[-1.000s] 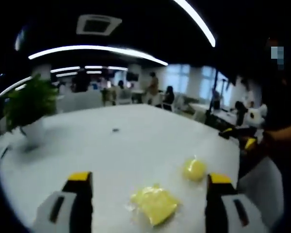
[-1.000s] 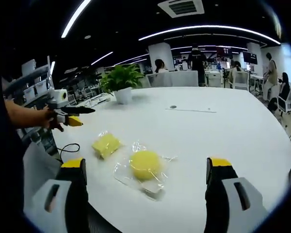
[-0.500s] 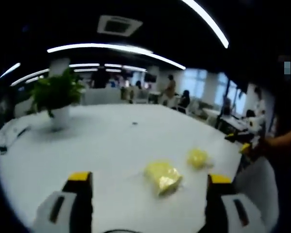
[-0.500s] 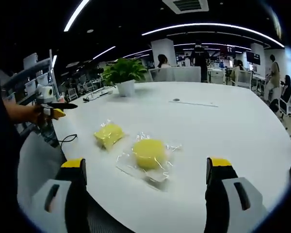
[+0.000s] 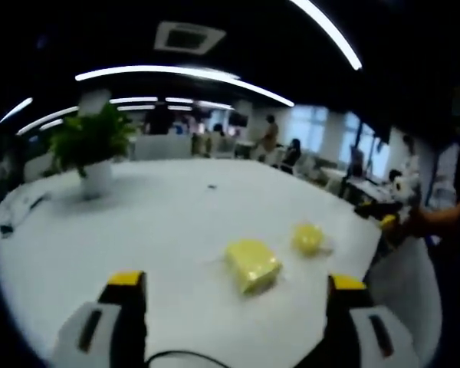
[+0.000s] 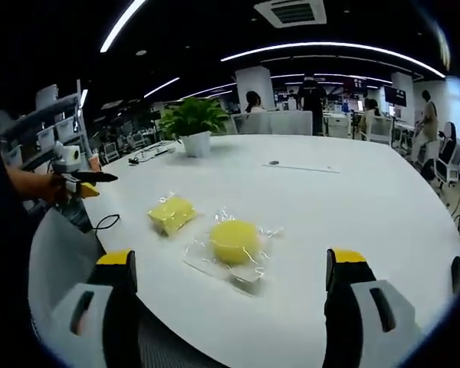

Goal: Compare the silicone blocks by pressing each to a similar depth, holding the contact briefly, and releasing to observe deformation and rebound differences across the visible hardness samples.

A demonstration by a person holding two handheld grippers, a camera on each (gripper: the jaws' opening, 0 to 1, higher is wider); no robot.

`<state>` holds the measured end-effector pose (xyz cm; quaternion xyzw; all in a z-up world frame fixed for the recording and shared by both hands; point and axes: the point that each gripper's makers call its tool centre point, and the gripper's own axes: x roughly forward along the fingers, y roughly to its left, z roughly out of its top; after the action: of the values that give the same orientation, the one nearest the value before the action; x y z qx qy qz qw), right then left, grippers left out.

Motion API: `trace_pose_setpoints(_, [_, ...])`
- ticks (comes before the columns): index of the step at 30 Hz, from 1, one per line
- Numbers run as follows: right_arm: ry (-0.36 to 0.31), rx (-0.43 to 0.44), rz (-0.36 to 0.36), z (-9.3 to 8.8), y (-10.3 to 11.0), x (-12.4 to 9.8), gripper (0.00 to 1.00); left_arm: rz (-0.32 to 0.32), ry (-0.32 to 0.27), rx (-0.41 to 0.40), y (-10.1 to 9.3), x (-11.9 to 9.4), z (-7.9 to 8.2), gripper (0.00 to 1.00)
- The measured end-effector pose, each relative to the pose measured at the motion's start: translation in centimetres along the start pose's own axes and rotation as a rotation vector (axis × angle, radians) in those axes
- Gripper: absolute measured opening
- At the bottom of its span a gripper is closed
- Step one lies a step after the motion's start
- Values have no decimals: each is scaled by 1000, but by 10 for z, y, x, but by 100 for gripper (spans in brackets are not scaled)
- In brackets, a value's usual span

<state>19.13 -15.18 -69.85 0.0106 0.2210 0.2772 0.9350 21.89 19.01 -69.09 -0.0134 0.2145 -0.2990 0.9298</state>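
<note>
1. Nearest the lens in the right gripper view, the right hand-held gripper (image 6: 230, 264) hangs off the worktop's near edge with its yellow-tipped jaws spread wide and holding nothing, lined up on the samples ahead as if for a first press.

2. In the left gripper view, the left hand-held gripper (image 5: 231, 287) is likewise spread and empty, poised above the worktop (image 5: 161, 222) short of the blocks; it also appears in the right gripper view (image 6: 88, 184), held out at the far left by a hand (image 6: 50, 186) beyond the worktop's rim.

3. The round silicone block (image 6: 234, 241), pale yellow and lying on a crinkled clear wrapper (image 6: 249, 268), sits close to the near edge, squarely between the right gripper's jaws in line of sight but not touched.

4. Just beside it, apart and a little farther in, lies the square silicone block (image 6: 171, 213), also in clear film; the two lie side by side, probably so each can be pressed in turn without reaching far.

5. Neither block shows any dent, so the comparison looks not yet begun.

6. Beyond the blocks the white worktop runs broad and bare, giving ample room to descend and withdraw; the near rim is the one edge to mind.

7. Farther back stand a potted plant (image 6: 193, 123) and a small dark object (image 6: 273, 162), both well apart from the samples, with an open office and people behind.
</note>
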Motion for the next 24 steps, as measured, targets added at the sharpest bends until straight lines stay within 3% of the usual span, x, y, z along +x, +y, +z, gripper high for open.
trace_pose_setpoints(14, [-15,-3,-14,-3,2,-4,96,-3,-9,-5,-5,-8,-12,100])
trace_pose_setpoints(24, [-26,-2,-21,5,-4,-1,96,19,-38,-42,5,-20,-3,100])
